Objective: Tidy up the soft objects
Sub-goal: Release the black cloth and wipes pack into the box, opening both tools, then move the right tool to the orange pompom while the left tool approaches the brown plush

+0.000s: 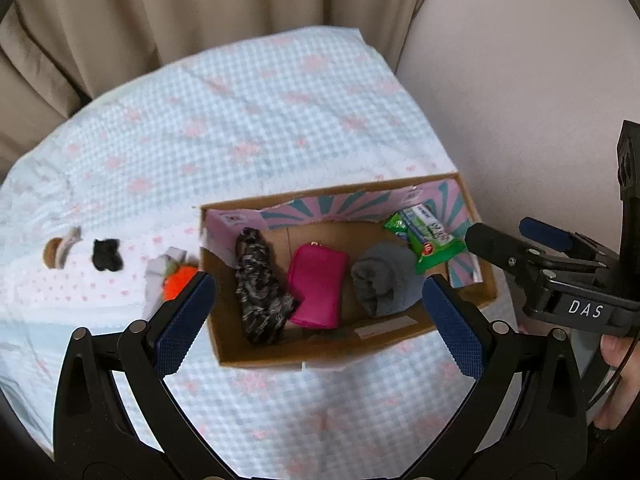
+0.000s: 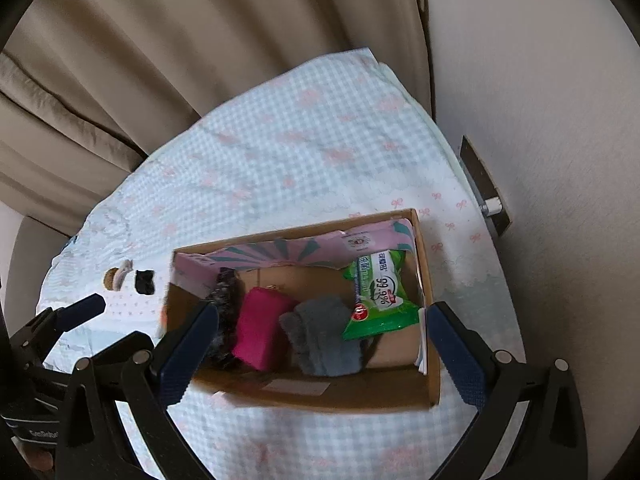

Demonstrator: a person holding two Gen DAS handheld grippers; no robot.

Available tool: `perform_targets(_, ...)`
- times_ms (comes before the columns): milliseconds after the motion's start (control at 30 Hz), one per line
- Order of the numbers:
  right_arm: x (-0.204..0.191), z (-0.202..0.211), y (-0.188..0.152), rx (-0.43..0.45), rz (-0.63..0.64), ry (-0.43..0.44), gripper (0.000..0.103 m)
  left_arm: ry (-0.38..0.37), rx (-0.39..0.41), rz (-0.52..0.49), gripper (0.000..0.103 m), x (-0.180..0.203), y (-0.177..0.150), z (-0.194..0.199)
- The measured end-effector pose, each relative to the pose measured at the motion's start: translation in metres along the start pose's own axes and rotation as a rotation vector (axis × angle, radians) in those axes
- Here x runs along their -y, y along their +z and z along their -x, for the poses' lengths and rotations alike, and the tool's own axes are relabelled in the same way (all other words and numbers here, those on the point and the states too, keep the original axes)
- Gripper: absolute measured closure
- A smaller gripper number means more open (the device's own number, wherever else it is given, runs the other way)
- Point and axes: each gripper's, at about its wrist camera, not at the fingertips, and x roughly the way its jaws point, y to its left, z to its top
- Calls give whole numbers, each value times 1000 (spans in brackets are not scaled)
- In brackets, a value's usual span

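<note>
An open cardboard box stands on the bed. Inside lie a dark mottled cloth, a magenta pouch, a grey sock and a green wipes pack. On the bed left of the box lie an orange fluffy item, a black item and a brown-and-white item. My left gripper is open and empty above the box's near side. My right gripper is open and empty above the box; it also shows at the right of the left wrist view.
The bed has a blue-checked cover with pink bows. Beige curtains hang behind it. A pale wall runs along the right, with a brown wall plate.
</note>
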Motion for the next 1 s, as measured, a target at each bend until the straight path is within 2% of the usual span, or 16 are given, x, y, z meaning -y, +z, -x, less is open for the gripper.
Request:
perform_targets(233,-35,58,-9,87,71,-28,0,3,96,21,0,-8,-16,70)
perform_targets(467,-82,124,-27,181,155,-55,0,34,217,51,0,-27,-47,149)
perform_targets(700,-134,177,-59,295,225,-59,0,82,354,105,0,-67,-82,224)
perform_targets(833,-163,202,-83,374,217,-128,0,91,426,111,0,-96,-106,255)
perform_targets(933,-185,209,-95,399,228,-134,0,115,459,103,0,-121,-123,273)
perform_targets(1000,-201,210,-103,407,219,-133,0,98,460,95,0,-141,-131,280)
